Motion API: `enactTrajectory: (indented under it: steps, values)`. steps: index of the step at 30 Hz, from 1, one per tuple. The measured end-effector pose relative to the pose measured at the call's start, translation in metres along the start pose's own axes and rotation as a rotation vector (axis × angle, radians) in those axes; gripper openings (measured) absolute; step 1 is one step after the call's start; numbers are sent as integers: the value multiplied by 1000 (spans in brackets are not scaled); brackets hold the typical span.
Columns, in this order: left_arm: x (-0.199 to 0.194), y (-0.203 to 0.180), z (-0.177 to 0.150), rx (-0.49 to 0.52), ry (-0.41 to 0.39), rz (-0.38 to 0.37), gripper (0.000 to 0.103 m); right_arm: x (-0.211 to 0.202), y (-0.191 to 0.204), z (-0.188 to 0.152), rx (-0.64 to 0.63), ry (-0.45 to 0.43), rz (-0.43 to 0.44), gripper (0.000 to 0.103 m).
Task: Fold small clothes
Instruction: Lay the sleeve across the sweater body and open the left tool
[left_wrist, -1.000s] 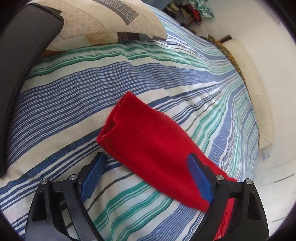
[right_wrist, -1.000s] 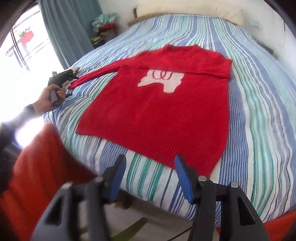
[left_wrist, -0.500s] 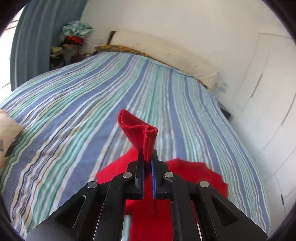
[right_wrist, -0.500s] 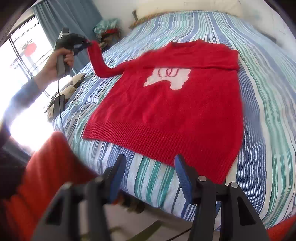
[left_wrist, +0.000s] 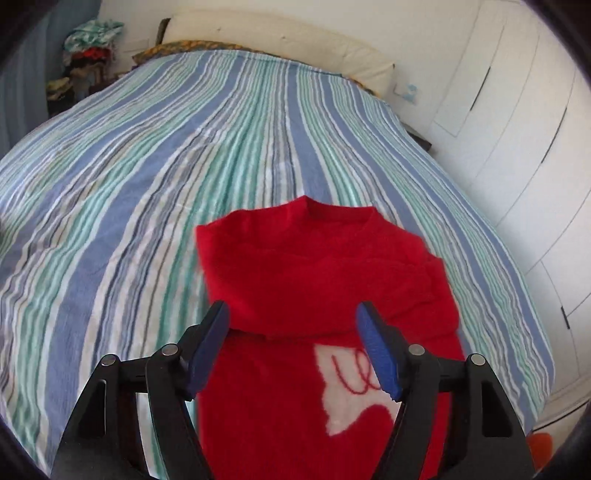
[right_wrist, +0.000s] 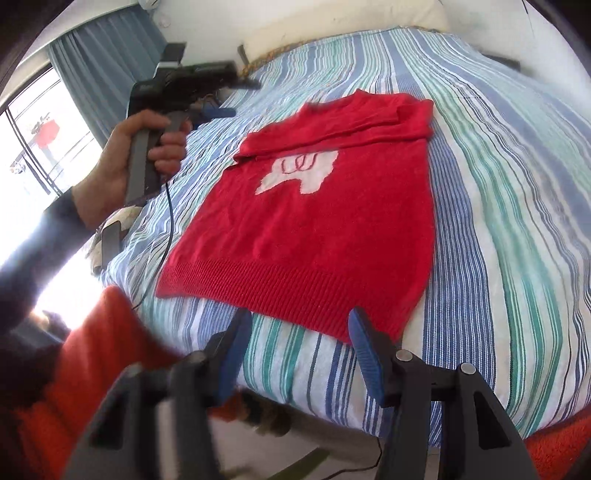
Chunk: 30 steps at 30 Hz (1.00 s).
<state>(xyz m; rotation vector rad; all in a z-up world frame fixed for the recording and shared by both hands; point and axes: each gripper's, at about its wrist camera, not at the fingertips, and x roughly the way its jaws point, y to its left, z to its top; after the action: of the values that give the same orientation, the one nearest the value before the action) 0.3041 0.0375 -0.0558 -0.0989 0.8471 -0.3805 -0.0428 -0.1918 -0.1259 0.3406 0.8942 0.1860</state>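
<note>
The left gripper (left_wrist: 291, 347) hung with its blue pads spread wide and nothing between them, above the chest of the red sweater (right_wrist: 317, 206). The right gripper (right_wrist: 301, 356) was likewise spread and empty, held off the near edge of the bed, just short of the ribbed hem (right_wrist: 258, 288).

The sweater lay face up, flat on the striped bedspread (left_wrist: 184, 155), with both sleeves folded across the upper chest just above the white motif (right_wrist: 301, 171). The left sleeve (right_wrist: 295, 138) sat loosely and a little crooked.

In my judgement the risk lay in the next fold. Grabbing the hem at one point only could drag the knit and pull the loose sleeves out of place. The soft bedspread might also bunch under a low pinch and be caught along with the hem.

Beyond the bed stood a pale headboard cushion (left_wrist: 280, 44) at the far end, white cupboard doors (left_wrist: 517, 122) on the right, a heap of clothes (left_wrist: 88, 48) and a blue curtain (right_wrist: 99, 74) on the left.
</note>
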Motion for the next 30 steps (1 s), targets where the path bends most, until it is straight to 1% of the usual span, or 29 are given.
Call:
enactTrajectory:
  steps: [2,3,6,7,8,10,12,13,14,15,16,17,18,19,20,21,22,23,24,25,26,27,28,29,30]
  values:
    - [-7,15,-11,98,21,72,72,3,-7,0,23,9,8,54]
    - [-7,16,-17,151,38,92,73,6,-10,1,35,15,14,54]
    - [6,1,-36,309,77,115,75,13,-16,0,71,36,27,54]
    - [14,-7,-43,363,84,133,76,15,-17,1,77,39,29,54]
    - [27,-15,-46,409,85,168,76,16,-16,2,78,41,28,54]
    - [51,-24,-50,447,81,241,76,17,-14,4,74,41,26,54]
    - [75,-26,-47,433,87,293,74,18,-11,5,67,40,20,54]
    - [84,-25,-46,421,82,318,71,18,-10,4,65,41,16,54]
    - [92,-24,-44,409,76,339,56,18,-9,3,63,45,12,54]
    - [98,-20,-42,390,74,358,38,19,-9,2,62,50,8,54]
    - [101,-11,-41,353,80,385,7,20,-8,2,61,55,3,54]
    - [97,0,-40,287,55,401,4,20,-8,1,60,59,-1,54]
    - [86,13,-41,212,13,410,4,21,-8,2,59,62,-4,54]
    - [78,24,-44,154,-4,411,3,21,-8,2,58,63,-6,54]
    - [74,32,-49,121,-3,403,3,22,-8,3,56,63,-7,54]
    - [75,38,-54,116,11,396,3,22,-7,3,53,62,-6,54]
    - [77,41,-60,133,36,394,0,23,-6,4,51,63,-4,55]
    - [80,43,-65,153,63,403,0,25,-6,4,48,67,0,54]
    - [79,46,-69,158,79,382,0,27,-5,4,46,75,5,55]
    - [76,49,-71,151,83,371,2,30,-5,5,44,85,9,54]
    - [71,52,-70,134,89,353,8,33,-4,5,41,91,13,54]
    - [64,57,-69,111,101,326,14,34,-3,5,37,95,16,55]
    - [57,63,-67,79,106,293,36,35,-1,6,32,95,19,54]
    - [47,70,-63,39,96,258,51,35,0,6,26,95,21,54]
    - [39,78,-56,-6,71,215,53,35,1,6,21,93,20,54]
